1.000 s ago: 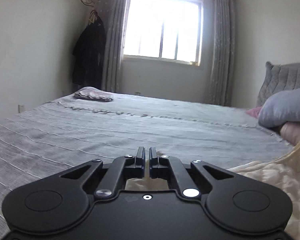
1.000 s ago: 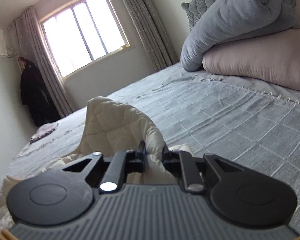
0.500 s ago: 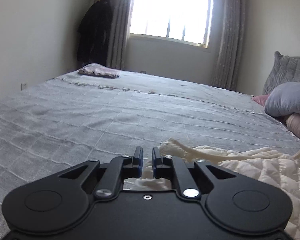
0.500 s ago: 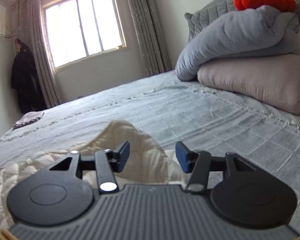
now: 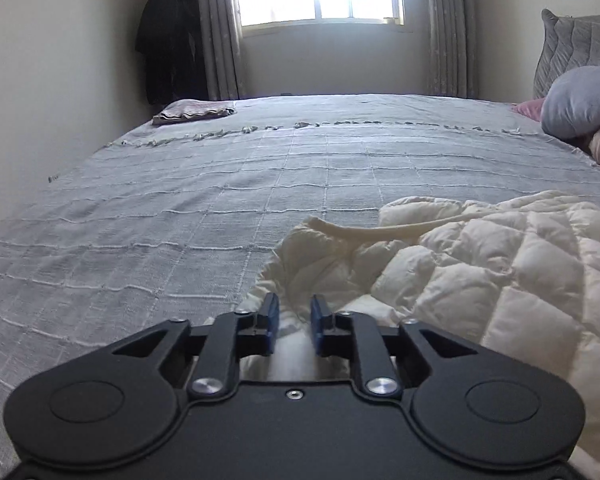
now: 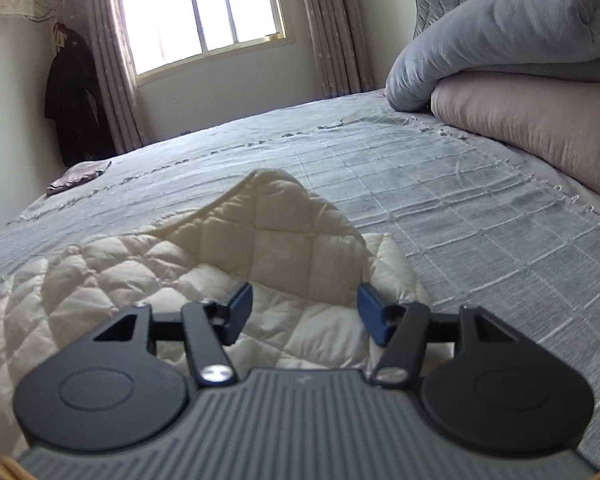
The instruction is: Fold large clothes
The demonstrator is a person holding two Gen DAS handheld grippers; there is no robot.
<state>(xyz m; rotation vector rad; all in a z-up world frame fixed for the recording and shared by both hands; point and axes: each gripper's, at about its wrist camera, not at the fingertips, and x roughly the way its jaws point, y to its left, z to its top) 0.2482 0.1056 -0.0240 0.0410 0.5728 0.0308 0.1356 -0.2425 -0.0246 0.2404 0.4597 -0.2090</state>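
On the grey bedspread [image 5: 180, 220] lies a cream quilted jacket [image 6: 148, 264], rumpled. Left gripper [image 5: 293, 322] jaws are opening, fabric between them; right gripper [image 6: 305, 310] jaws are opening wide above it, unpressed.

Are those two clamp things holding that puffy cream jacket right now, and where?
Neither grips it. Both the left gripper and right gripper have jaws opening, pads clear of the cream quilted jacket lying on the bed.
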